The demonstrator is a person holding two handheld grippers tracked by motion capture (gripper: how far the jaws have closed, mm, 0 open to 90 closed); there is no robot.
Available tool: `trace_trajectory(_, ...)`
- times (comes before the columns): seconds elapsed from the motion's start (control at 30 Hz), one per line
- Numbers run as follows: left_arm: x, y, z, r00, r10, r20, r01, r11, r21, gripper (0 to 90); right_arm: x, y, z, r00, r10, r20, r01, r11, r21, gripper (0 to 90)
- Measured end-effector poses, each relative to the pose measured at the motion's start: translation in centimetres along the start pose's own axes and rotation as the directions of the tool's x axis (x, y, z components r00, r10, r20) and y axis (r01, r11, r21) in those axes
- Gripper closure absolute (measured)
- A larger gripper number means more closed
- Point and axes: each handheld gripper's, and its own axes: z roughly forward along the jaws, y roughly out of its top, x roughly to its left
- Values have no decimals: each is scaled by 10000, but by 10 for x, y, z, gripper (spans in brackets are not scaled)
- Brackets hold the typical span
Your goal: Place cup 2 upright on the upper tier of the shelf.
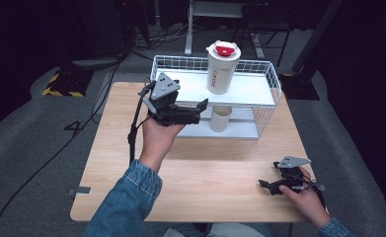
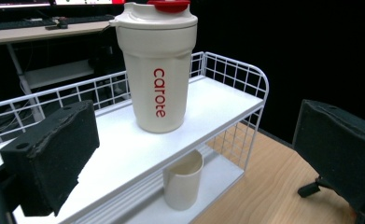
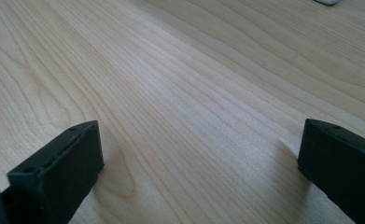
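While held in front of the white wire rack (image 1: 267, 81), left gripper (image 1: 204, 104) aimed at the rack's lower shelf, fingers (image 2: 54, 158) spread wide and empty. White tumbler (image 1: 222, 69) with red lid upright on the rack's top shelf; small white cup (image 1: 220, 118) upright on the lower shelf, directly below the tumbler and just past the left fingers. Right gripper (image 1: 263, 185) resting on the table (image 1: 200, 177) well clear of the rack, fingers (image 3: 61, 172) apart and empty.

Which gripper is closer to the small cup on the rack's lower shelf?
Left. The left gripper hovers open just beside the small cup; the right gripper rests open on the table, far from it.
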Motion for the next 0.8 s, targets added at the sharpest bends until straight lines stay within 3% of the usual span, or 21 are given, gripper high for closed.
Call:
trace_trajectory(0.23,0,-16,-24,9999,-31,162,28,9998,172,9,0,2,2,10000,-25,-3,25,10000,-1,1)
trace_trajectory(0.37,-1,-27,-33,9991,381,208,-392,9978,529,15,0,2,2,10000,-26,0,26,10000,-6,1)
trace_trajectory(0.43,-1,-31,-35,9990,386,222,-398,9975,586,15,0,2,2,10000,-28,-2,28,10000,-8,1)
trace_trajectory(0.8,11,-74,-59,10000,-21,73,13,9932,1167,14,0,2,2,10000,5,8,-5,10000,-22,1)
